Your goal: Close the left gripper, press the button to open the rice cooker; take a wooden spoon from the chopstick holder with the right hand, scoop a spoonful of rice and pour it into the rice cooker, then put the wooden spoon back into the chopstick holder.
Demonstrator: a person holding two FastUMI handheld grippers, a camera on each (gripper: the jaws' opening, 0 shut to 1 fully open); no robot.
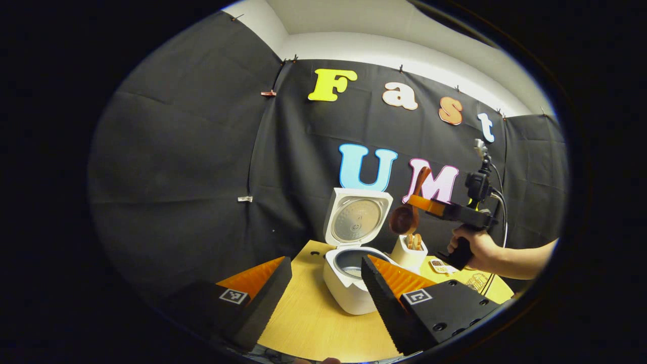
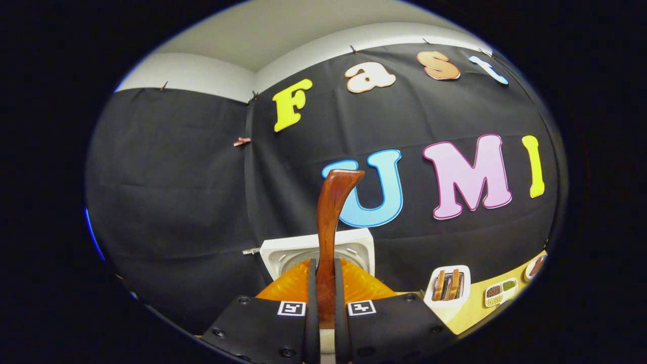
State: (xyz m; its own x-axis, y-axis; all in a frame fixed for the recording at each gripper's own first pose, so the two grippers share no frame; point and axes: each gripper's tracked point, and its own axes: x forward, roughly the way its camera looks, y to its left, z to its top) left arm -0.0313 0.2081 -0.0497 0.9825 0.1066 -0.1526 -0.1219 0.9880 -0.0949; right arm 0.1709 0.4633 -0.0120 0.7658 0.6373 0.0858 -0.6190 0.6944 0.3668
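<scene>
The wooden spoon [image 1: 410, 208] is up in the air, lifted clear of the chopstick holder [image 1: 408, 252] and hanging just above it, to the right of the open rice cooker [image 1: 349, 275]. It is dark, reddish-brown and glossy, with a round bowl pointing down and left and a curved handle rising past the fingers. In the right gripper view the handle [image 2: 331, 217] stands upright between the two black pads, flaring and bending at its top end.

The right gripper [image 1: 428, 205] is clenched on that handle, both fingers pressing its sides. The step in hand looks to be carrying the spoon off to fetch rice. To do it well, the grip should stay firm so the smooth, rounded handle does not swivel, and the bowl needs turning level before it goes into any rice, since it now hangs face-down or nearly so; the angle is hard to judge from here. Small dishes with grains sit at the far right of the table [image 2: 498, 292], and one of them is probably the rice source, though they are too small to be sure.

The cooker's lid [image 1: 357, 216] stands upright, its silvery inner plate facing forward, and the dark inner pot is exposed. The chopstick holder is a white tub with other wooden utensils in it.

The left gripper [image 1: 323, 283] hovers near the front of the yellow table [image 1: 308, 323], its fingers spread apart and grasping nothing.
</scene>
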